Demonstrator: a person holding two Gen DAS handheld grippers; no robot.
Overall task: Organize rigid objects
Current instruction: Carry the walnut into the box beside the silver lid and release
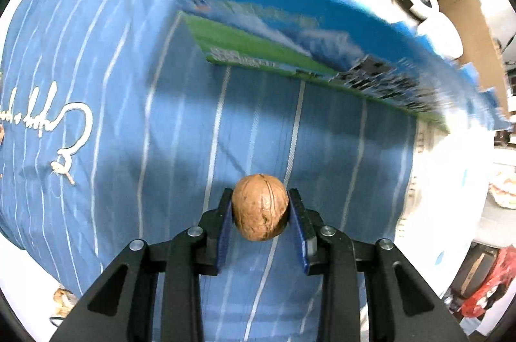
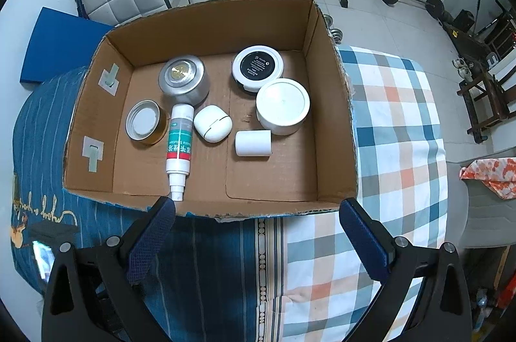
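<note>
Between the blue pads of the left gripper (image 1: 260,206) sits a walnut (image 1: 260,207), pinched on both flanks and clear of the blue striped cloth (image 1: 129,116) beneath it. To do this step well, I judge the grip should be kept firm and square on the shell, since a round hard nut can squirt out sideways if the pads loosen or tilt; carry it level over the near wall of the cardboard box (image 2: 335,116) and lower it into a bare patch of the floor before letting go, so it neither rolls nor knocks the containers already there. The open space at the front right of the box looks the safest spot.

The walnut is tan-brown, roundish, with a raised seam running down its face and darker streaks lower down; its shell looks whole. The left wrist view is blurred toward the box's printed outer side.

The right gripper (image 2: 258,240) hangs with its jaws spread wide and nothing between them, just short of the box's near edge. Inside lie a spray bottle (image 2: 179,145), a white earbud case (image 2: 213,123), a white cylinder (image 2: 253,143), a white round jar (image 2: 283,105) and a metal tin (image 2: 182,79).
</note>
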